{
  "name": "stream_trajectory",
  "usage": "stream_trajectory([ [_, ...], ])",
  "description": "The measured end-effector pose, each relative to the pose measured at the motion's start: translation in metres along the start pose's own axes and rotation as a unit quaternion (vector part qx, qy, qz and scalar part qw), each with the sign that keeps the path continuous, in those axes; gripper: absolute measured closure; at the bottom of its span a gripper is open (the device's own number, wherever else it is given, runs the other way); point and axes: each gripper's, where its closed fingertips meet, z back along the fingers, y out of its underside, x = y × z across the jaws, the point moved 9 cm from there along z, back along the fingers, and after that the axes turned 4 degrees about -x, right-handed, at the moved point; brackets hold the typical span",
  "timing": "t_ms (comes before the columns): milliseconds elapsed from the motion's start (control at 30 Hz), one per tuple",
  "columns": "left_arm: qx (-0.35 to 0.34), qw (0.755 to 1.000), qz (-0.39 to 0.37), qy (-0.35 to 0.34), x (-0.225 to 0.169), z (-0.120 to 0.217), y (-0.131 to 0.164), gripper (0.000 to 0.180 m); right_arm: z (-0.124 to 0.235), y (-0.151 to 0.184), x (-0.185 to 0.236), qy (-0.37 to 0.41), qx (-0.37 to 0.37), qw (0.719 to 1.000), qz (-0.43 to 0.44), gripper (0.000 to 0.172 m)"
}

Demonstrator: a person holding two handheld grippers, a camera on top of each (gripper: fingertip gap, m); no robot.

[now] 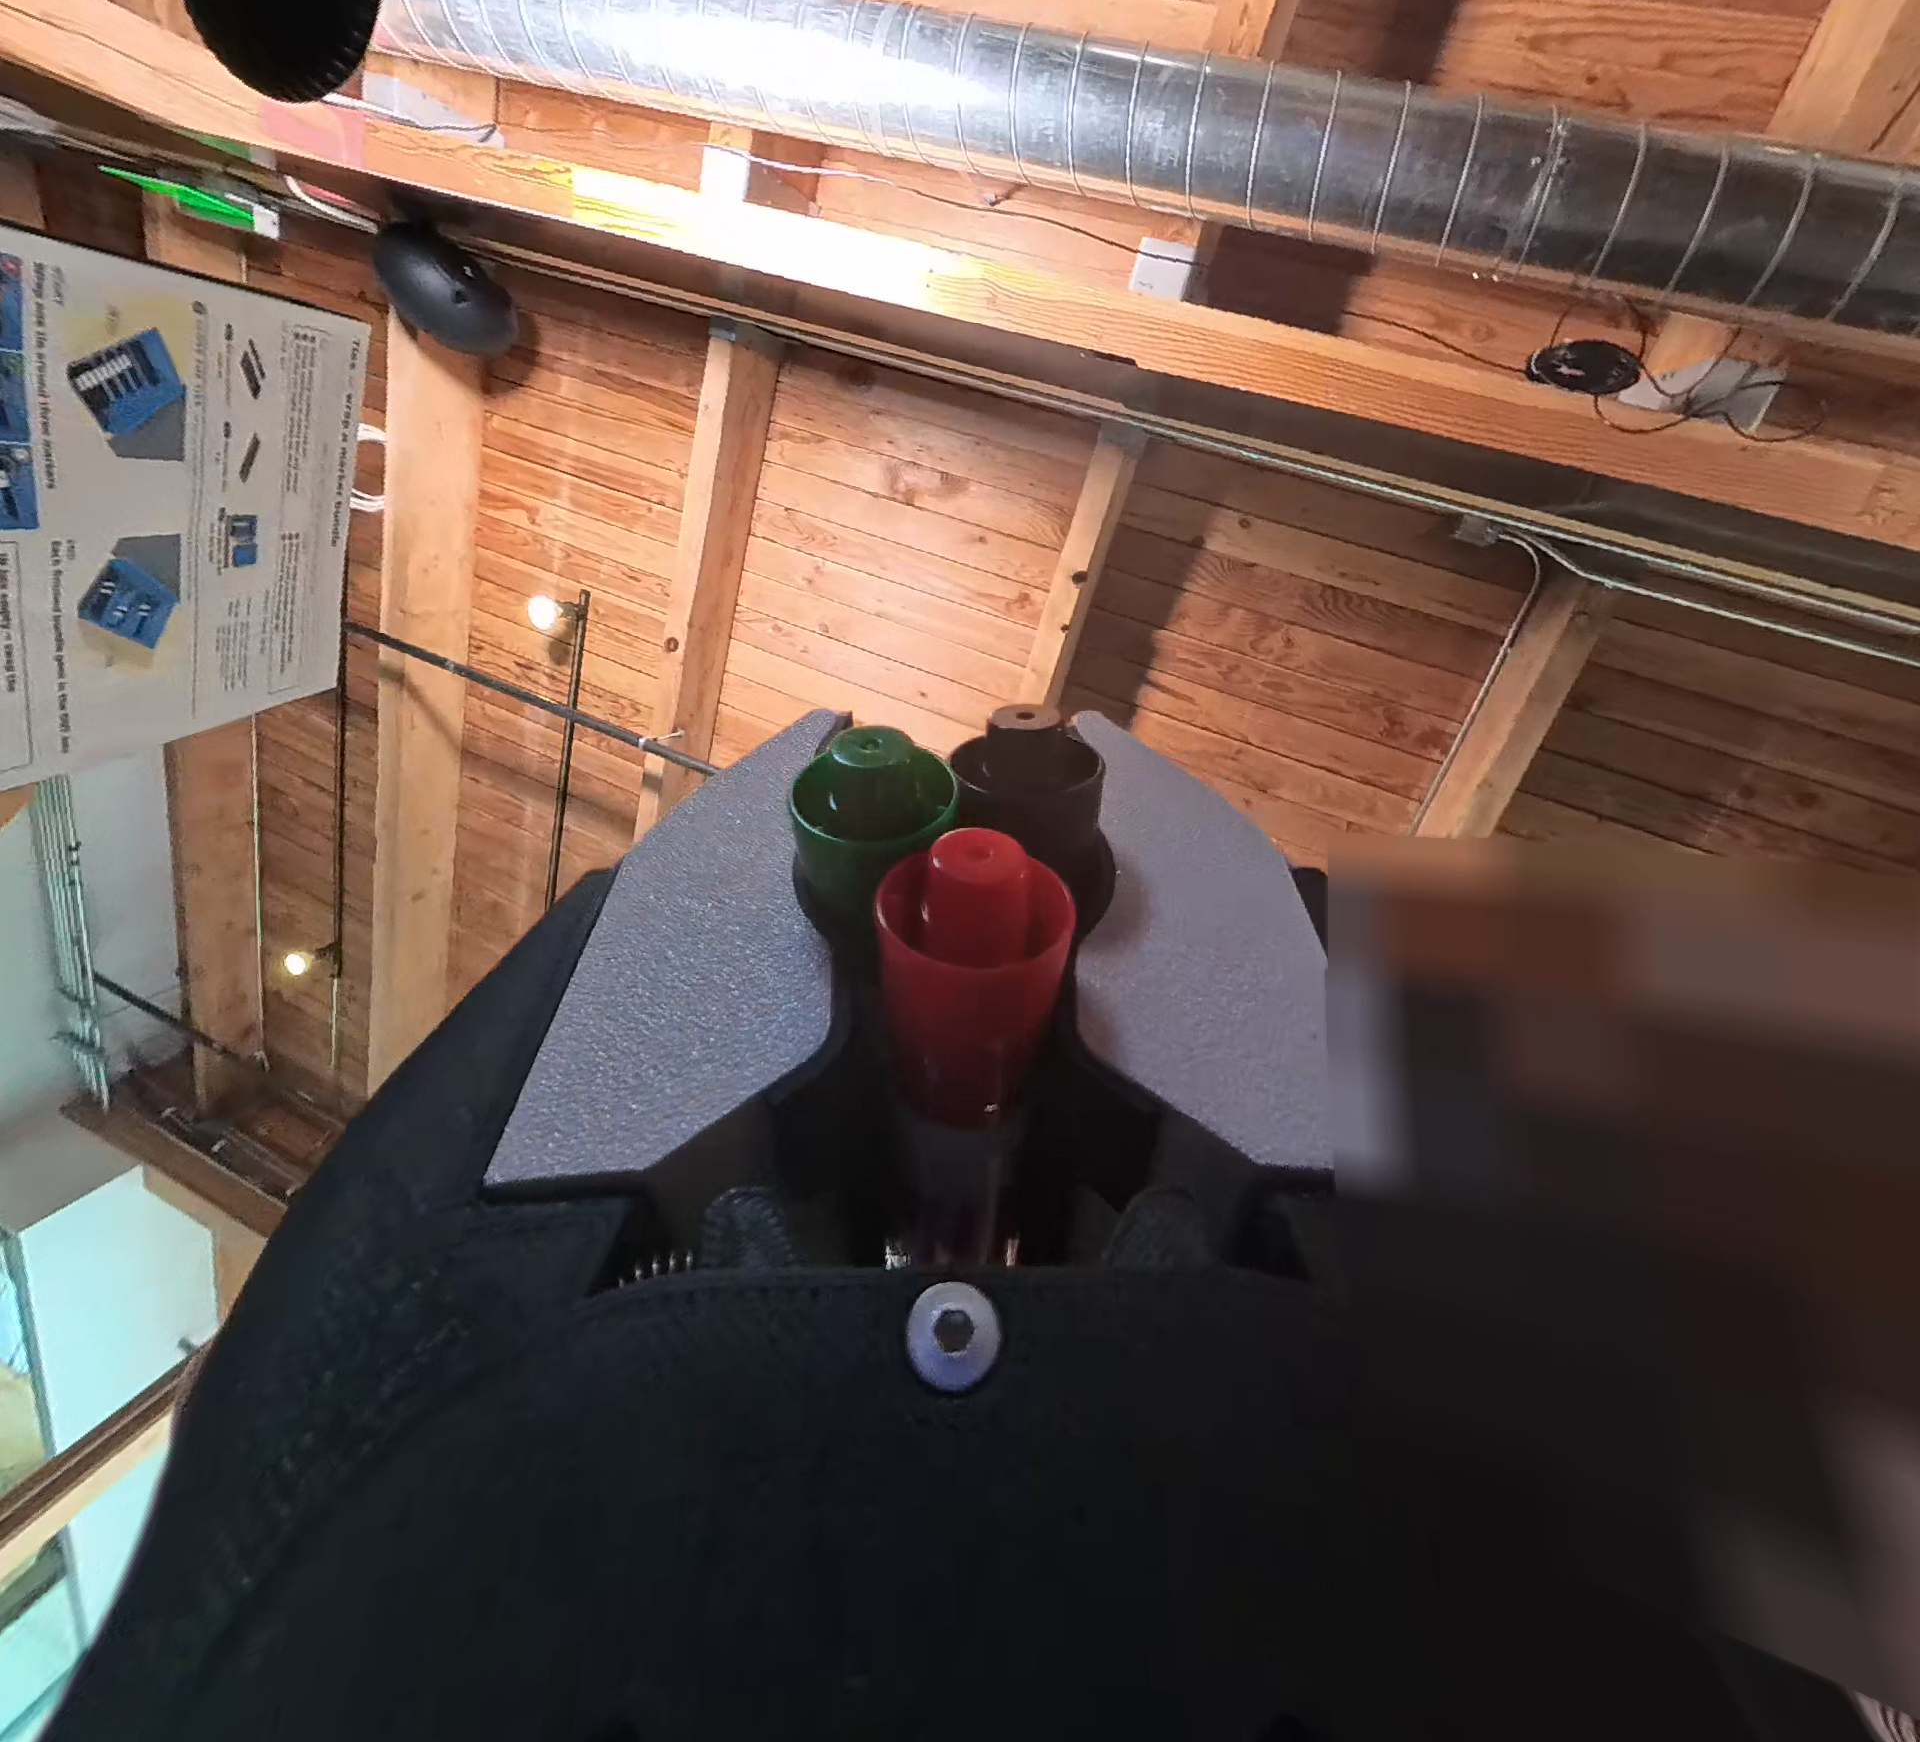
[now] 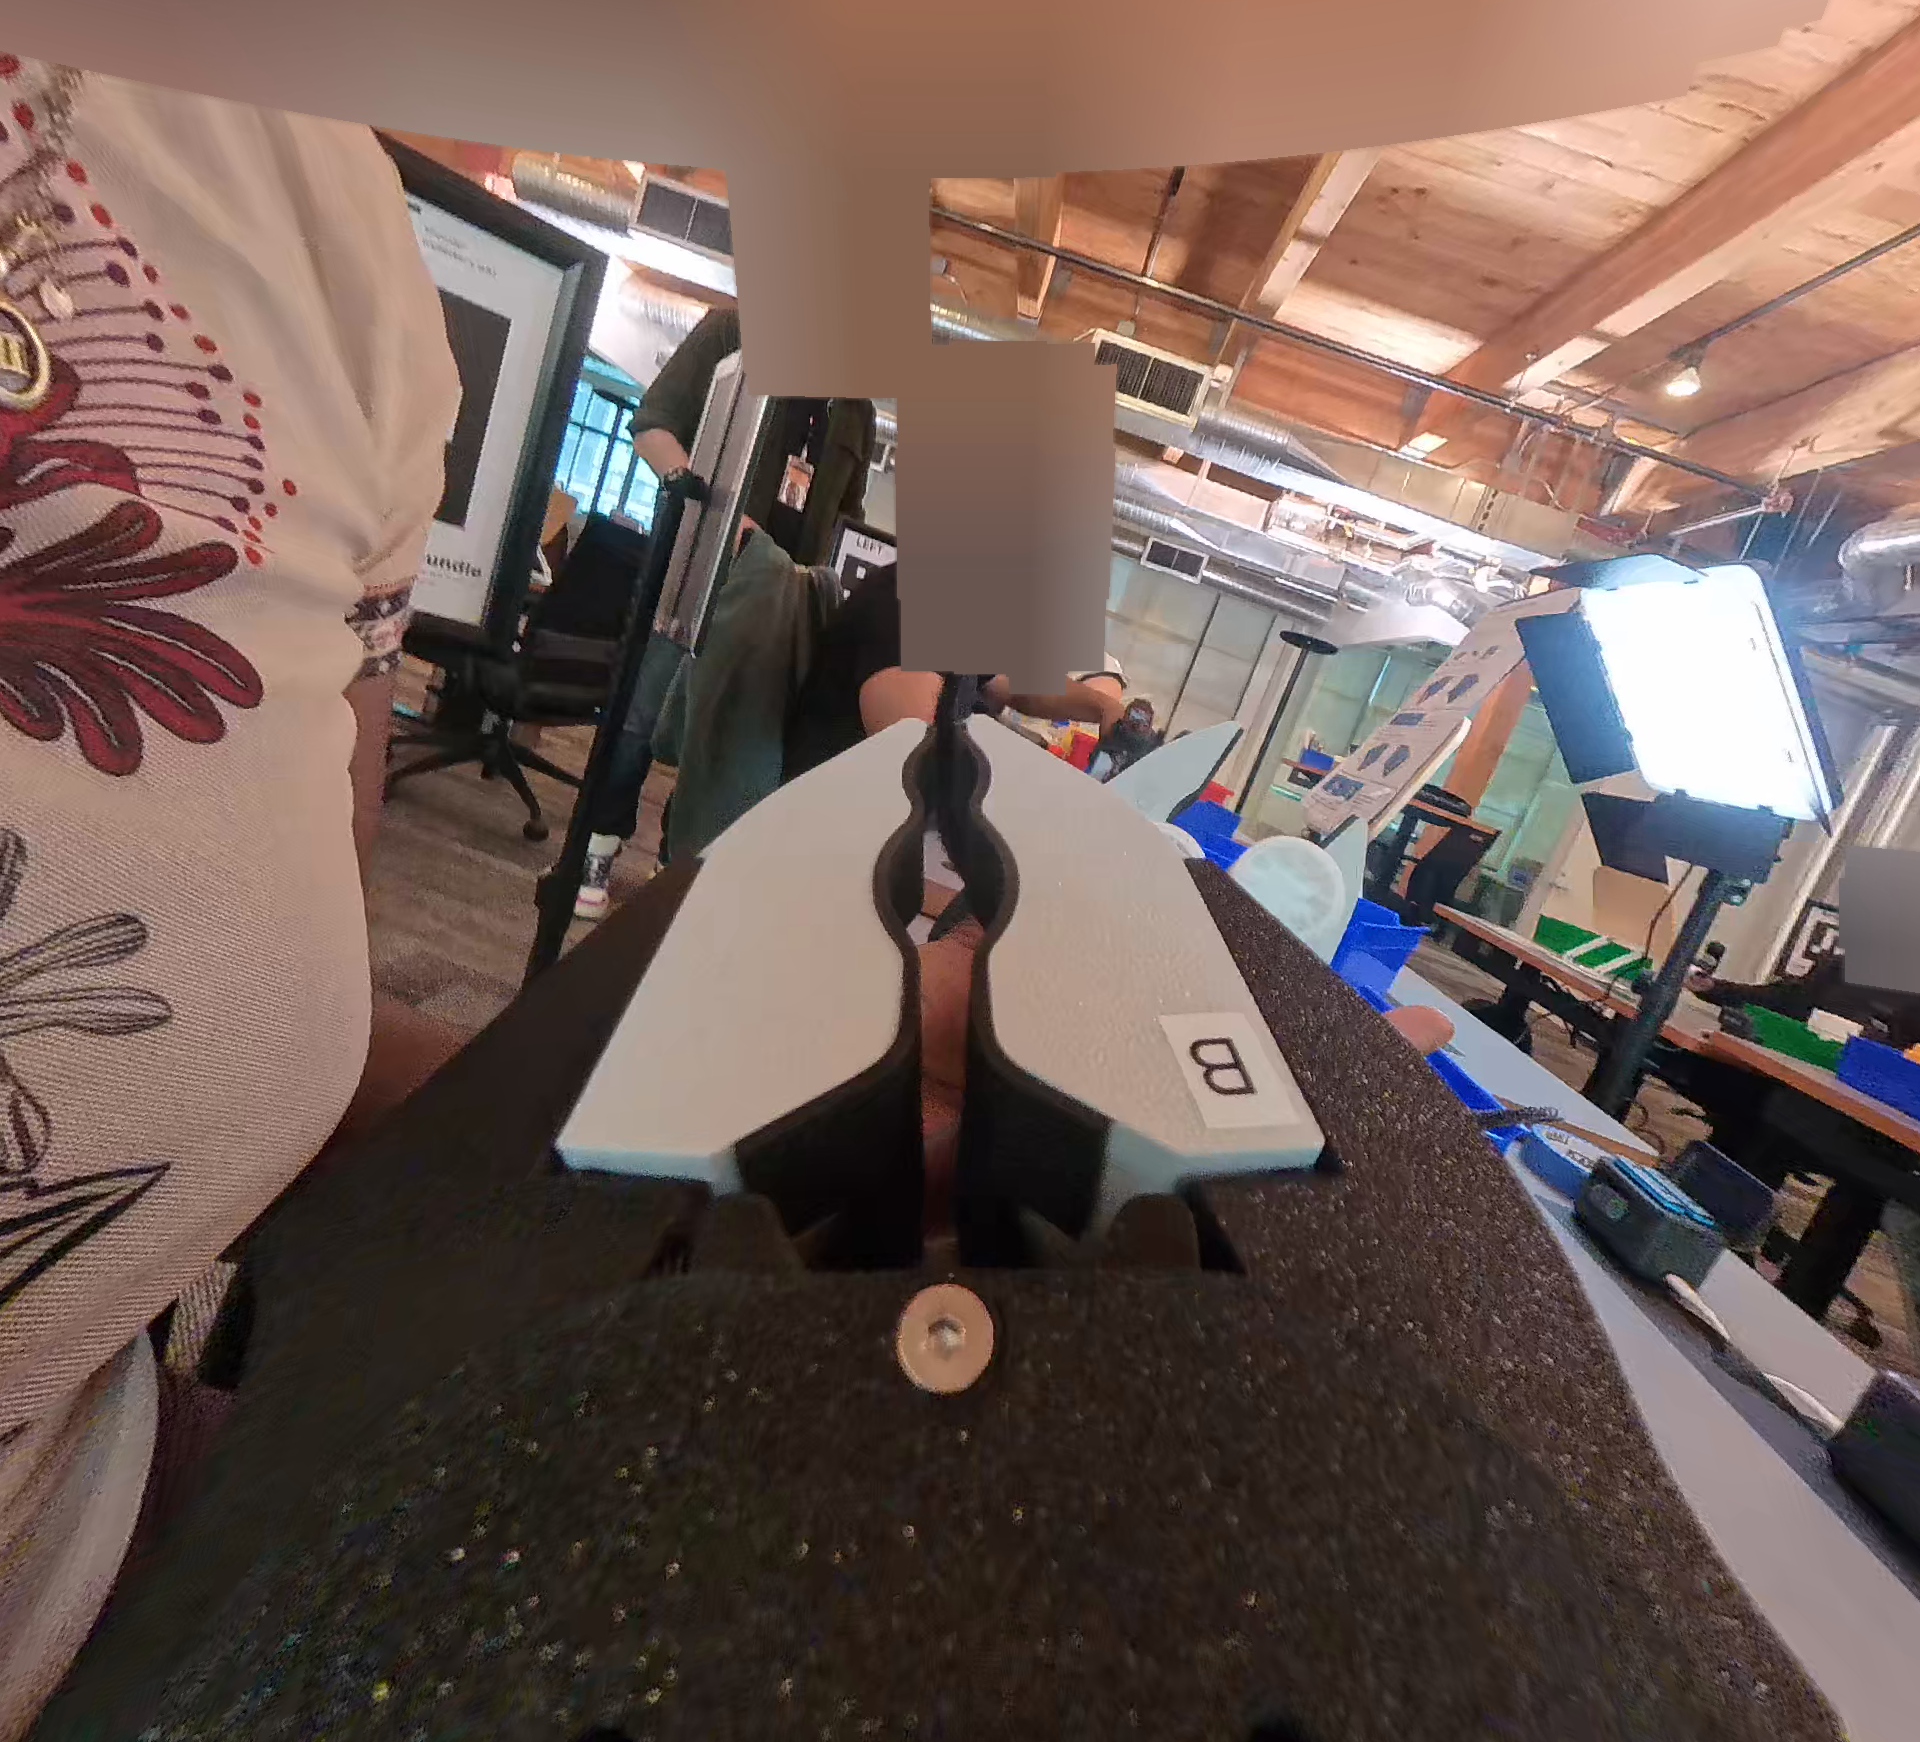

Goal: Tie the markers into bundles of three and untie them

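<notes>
In the left wrist view my left gripper (image 1: pixel 956 726) points up at the wooden ceiling. It is shut on three markers held side by side: a green marker (image 1: pixel 871 799), a black marker (image 1: pixel 1029 778) and a red marker (image 1: pixel 971 944), blunt ends toward the camera. Both grey fingers (image 1: pixel 717 944) press the bundle from the sides. In the right wrist view my right gripper (image 2: pixel 948 731) is shut on a thin black strap (image 2: pixel 961 819). The strap runs lengthwise between the pads and sticks out past the tips. Where the strap leads below is hidden.
A person in a patterned top (image 2: pixel 156 653) stands close on the left. Blue bins (image 2: pixel 1371 944) and a grey table (image 2: pixel 1714 1329) with a small black device (image 2: pixel 1652 1219) lie to the right. A bright light panel (image 2: pixel 1683 684) stands behind. A poster (image 1: pixel 177 497) hangs at the left. Spacing between my two grippers at the tips: around 12 centimetres.
</notes>
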Motion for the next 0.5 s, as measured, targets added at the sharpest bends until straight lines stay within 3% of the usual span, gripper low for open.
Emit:
stream_trajectory([
  [267, -0.057, 0.997, 0.044, -0.031, 0.004, 0.01, 0.002, 0.142, -0.007, 0.003, -0.003, -0.001, 0.099, 0.994, 0.038, 0.17],
  [500, -0.13, 0.986, 0.099, -0.045, 0.018, 0.011, -0.002, 0.142, -0.023, 0.0, -0.015, -0.033, 0.227, 0.966, 0.117, 0.168],
])
